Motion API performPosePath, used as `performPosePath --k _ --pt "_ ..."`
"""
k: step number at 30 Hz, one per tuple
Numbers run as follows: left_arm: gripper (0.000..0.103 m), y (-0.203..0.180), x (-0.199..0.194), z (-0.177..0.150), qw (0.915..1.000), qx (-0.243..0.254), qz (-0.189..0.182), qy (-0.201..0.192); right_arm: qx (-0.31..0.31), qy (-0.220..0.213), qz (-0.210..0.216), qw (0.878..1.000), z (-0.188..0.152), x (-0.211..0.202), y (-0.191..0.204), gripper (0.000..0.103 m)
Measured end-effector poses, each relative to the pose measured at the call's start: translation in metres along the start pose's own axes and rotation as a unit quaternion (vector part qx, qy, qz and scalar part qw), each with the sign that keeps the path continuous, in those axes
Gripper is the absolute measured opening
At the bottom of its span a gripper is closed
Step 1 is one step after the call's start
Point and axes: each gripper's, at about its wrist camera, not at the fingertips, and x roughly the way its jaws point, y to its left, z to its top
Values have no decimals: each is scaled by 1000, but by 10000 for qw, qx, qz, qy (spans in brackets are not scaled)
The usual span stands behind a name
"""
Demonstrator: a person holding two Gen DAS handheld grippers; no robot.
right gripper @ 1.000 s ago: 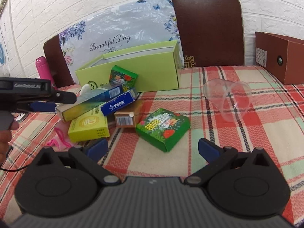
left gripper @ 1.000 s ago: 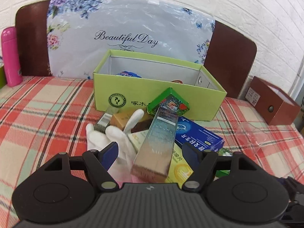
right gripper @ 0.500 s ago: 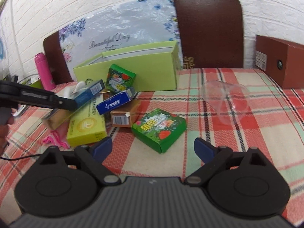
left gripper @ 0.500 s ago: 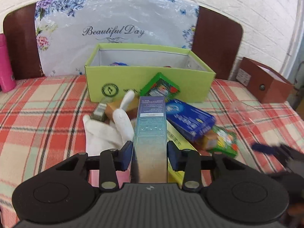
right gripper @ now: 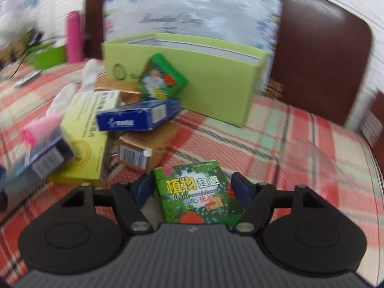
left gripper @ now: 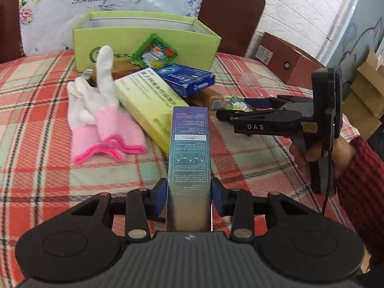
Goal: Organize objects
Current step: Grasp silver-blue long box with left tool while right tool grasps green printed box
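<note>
Left gripper (left gripper: 189,196): we had it clamped on the long silvery-blue carton (left gripper: 189,168), both pads flat against its narrow sides. A second before, those jaws stood wide with the carton loose on the pile; they were already pinched on it half a second ago and held the same grip after that.
Long carton: it jutted straight forward between the left fingers, clear of the yellow box (left gripper: 153,103) it had been leaning on, which we read as lifted.
Right gripper (right gripper: 192,189): we had brought it down and in over the green plant-print box (right gripper: 199,194), and its jaws had just been closing. The box sat between the pads, but we could still see a sliver of gap on each side, so we judged them not yet pressing.
Green box: it lay on the plaid cloth (right gripper: 276,144), just beside the brown barcode carton (right gripper: 139,153); a second earlier it was well ahead of the fingers.
Lime storage box (left gripper: 146,40): it stood open at the back of the pile, with a second green packet (left gripper: 154,54) tilted against its front wall.
Rest of pile: the blue box (left gripper: 186,78) lay across the yellow one, and the white-and-pink gloves (left gripper: 100,112) lay to the left.
Meaning for the task: we held one item and had a second nearly gripped; we judged that finishing the right-hand squeeze came next, then carrying both to the lime box.
Risk: the right view was smeared with motion, so our read of that gap was uncertain.
</note>
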Motion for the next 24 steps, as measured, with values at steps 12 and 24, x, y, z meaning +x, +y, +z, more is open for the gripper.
performPosePath --k 12,24 --pt "49 -24 31 6 9999 -15 61 117 1021 122 -194 9945 -53 -70 21 73" --pt "51 -36 44 8 9992 303 250 -11 864 -77 -191 9960 -59 -78 19 72"
